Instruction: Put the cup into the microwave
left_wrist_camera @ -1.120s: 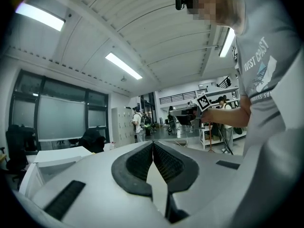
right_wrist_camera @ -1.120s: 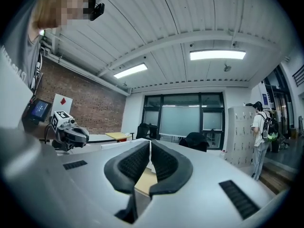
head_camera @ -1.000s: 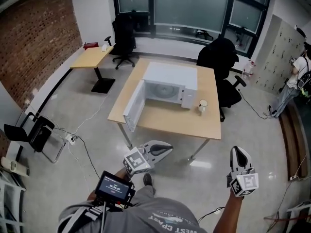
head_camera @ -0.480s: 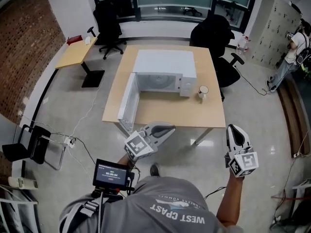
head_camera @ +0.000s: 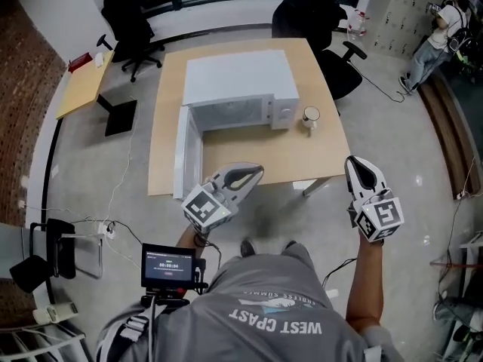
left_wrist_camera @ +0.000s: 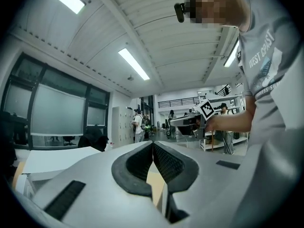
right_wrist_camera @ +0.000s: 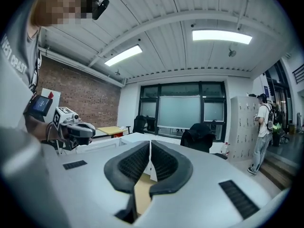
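Note:
A white microwave (head_camera: 238, 78) stands on the wooden table (head_camera: 321, 157), and its door (head_camera: 183, 157) is swung open to the left. To its right a white cup (head_camera: 310, 115) stands on the table by the control panel. My left gripper (head_camera: 259, 170) hangs over the table's near edge in front of the open cavity. In the left gripper view it (left_wrist_camera: 153, 144) is shut with nothing in it. My right gripper (head_camera: 353, 161) is off the table's near right corner, short of the cup. The right gripper view shows it (right_wrist_camera: 150, 144) shut and empty too.
Black office chairs (head_camera: 313, 13) stand behind the table, another (head_camera: 128, 21) at the back left by a small side desk (head_camera: 79, 89). A person (head_camera: 441, 21) stands at lockers on the far right. A folding chair (head_camera: 53, 247) and cables lie on the left floor.
The table, microwave and cup have come nearer in the head view. Both grippers moved forward to the table's near edge, staying shut.

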`<control>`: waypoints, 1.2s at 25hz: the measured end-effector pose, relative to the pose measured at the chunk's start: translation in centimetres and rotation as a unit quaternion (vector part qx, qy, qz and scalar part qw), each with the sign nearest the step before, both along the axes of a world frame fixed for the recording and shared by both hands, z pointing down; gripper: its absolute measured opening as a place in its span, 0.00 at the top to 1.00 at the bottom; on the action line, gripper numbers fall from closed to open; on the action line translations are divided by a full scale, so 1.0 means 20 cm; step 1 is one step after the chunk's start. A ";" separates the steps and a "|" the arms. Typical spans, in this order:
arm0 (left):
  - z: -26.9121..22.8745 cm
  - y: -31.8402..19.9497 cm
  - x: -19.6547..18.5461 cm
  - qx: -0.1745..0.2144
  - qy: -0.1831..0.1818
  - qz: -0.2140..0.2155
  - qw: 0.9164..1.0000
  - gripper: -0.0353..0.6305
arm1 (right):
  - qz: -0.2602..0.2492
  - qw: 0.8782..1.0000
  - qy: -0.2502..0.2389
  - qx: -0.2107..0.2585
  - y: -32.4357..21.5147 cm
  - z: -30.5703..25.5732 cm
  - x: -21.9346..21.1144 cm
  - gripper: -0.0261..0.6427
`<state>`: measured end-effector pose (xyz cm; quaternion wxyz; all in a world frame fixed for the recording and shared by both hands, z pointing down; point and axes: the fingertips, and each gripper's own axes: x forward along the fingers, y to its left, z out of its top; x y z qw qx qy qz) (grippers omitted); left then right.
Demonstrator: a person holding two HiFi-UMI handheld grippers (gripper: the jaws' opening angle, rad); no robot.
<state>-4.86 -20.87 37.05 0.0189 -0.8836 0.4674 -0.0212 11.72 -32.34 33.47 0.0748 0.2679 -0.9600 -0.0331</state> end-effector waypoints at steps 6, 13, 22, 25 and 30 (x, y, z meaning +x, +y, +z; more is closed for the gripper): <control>0.11 -0.22 -0.09 -0.037 0.014 -0.012 0.999 0.91 | 0.005 0.999 0.024 -0.035 -0.38 0.25 -0.13 0.93; 0.25 -0.46 -0.19 -0.093 0.022 -0.059 0.994 0.91 | 0.016 0.993 0.068 -0.100 -0.95 0.78 -0.26 0.93; 0.50 -0.76 -0.24 -0.151 0.043 -0.072 0.985 0.91 | 0.022 0.969 0.149 -0.196 -1.43 1.57 -0.43 0.75; 0.57 -0.82 -0.26 -0.165 0.048 -0.079 0.982 0.91 | 0.025 0.960 0.176 -0.216 -1.49 1.78 -0.47 0.74; 0.65 -0.87 -0.30 -0.177 0.048 -0.090 0.979 0.91 | 0.025 0.952 0.209 -0.224 -1.54 2.00 -0.52 0.73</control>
